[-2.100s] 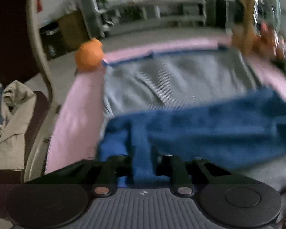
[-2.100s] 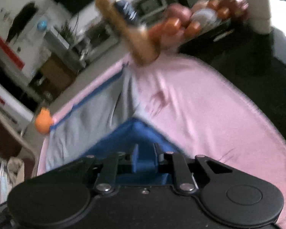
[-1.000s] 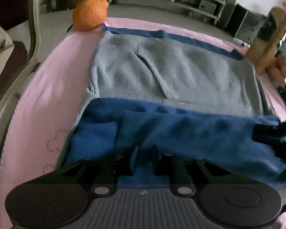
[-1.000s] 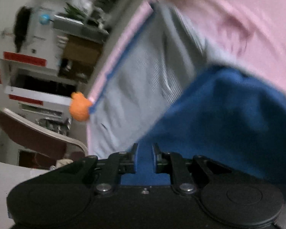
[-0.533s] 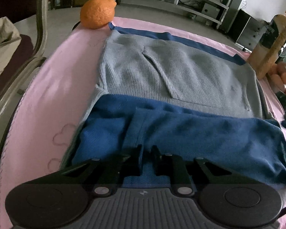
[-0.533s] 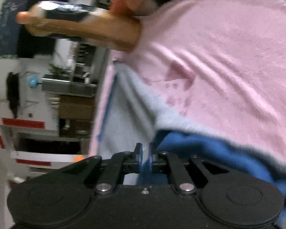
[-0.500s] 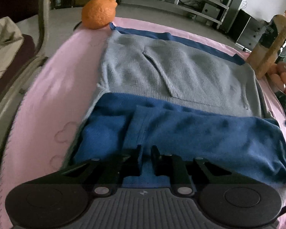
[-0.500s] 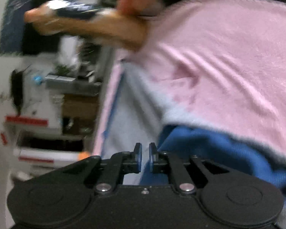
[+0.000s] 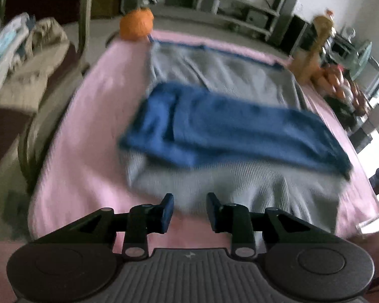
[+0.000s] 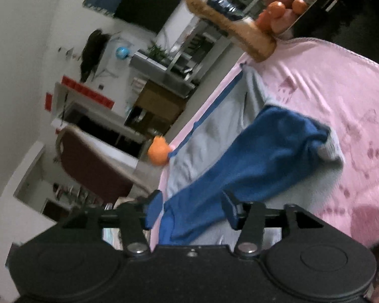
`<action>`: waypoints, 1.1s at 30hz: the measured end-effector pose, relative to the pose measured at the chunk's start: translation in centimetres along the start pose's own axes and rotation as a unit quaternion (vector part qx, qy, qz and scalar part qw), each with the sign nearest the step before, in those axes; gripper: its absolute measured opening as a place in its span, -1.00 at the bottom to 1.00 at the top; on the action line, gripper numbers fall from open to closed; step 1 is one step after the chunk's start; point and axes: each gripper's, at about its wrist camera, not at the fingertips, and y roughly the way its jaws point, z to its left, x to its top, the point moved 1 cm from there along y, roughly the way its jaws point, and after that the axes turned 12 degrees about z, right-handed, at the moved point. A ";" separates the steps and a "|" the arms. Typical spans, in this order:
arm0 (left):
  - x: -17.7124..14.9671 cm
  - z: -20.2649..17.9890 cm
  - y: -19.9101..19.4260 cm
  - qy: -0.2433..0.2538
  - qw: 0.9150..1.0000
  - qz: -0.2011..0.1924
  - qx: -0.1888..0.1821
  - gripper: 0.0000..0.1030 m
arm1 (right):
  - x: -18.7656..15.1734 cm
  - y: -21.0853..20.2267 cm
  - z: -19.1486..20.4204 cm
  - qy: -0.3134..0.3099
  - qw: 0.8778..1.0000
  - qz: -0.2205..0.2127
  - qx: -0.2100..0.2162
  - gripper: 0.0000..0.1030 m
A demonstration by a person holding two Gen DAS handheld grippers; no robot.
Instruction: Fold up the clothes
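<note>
The grey sweater (image 9: 214, 80) lay flat on the pink blanket (image 9: 88, 116), its blue sleeves (image 9: 235, 128) folded crosswise over the middle. Both the left claw (image 9: 189, 210) and right claw (image 10: 192, 208) hung spread and empty at its near hem, the left squarer to it.

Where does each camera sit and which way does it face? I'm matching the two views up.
Left wrist: behind the left gripper, jaws open, looking along the pink cover over the grey garment and blue sleeves.
Right wrist: behind the right gripper, jaws open, rolled sideways, at the sleeves.
Shared: garment, orange fruit, bottle.
</note>
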 end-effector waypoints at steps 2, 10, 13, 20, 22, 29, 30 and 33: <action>-1.4 -0.6 0.6 0.017 0.999 0.028 0.008 -0.39 | -1.0 0.1 0.1 -0.012 1.000 0.024 -0.005 0.26; -4.8 -3.8 3.3 0.121 0.986 0.101 0.062 -0.20 | -5.9 4.0 -0.9 -0.043 0.969 0.207 -0.129 0.48; -5.2 -4.8 4.2 0.147 0.979 0.116 0.078 -0.20 | -7.5 5.8 -1.1 -0.075 0.946 0.247 -0.195 0.48; -5.6 -5.3 4.1 0.165 0.978 0.109 0.067 -0.20 | -11.7 9.3 0.9 -0.163 0.913 0.300 -0.225 0.47; -5.5 -5.3 3.0 0.154 0.983 0.091 0.048 -0.20 | -13.0 10.8 1.4 -0.172 0.905 0.319 -0.221 0.47; -6.2 -4.8 1.8 0.135 0.986 0.083 0.041 -0.20 | -15.3 14.6 1.4 -0.132 0.905 0.316 -0.252 0.61; -6.2 -4.7 1.8 0.133 0.987 0.083 0.040 -0.20 | -15.6 15.1 1.1 -0.118 0.903 0.318 -0.264 0.64; -6.2 -4.2 1.7 0.126 0.988 0.081 0.036 -0.20 | -16.9 16.9 0.4 -0.115 0.890 0.328 -0.296 0.66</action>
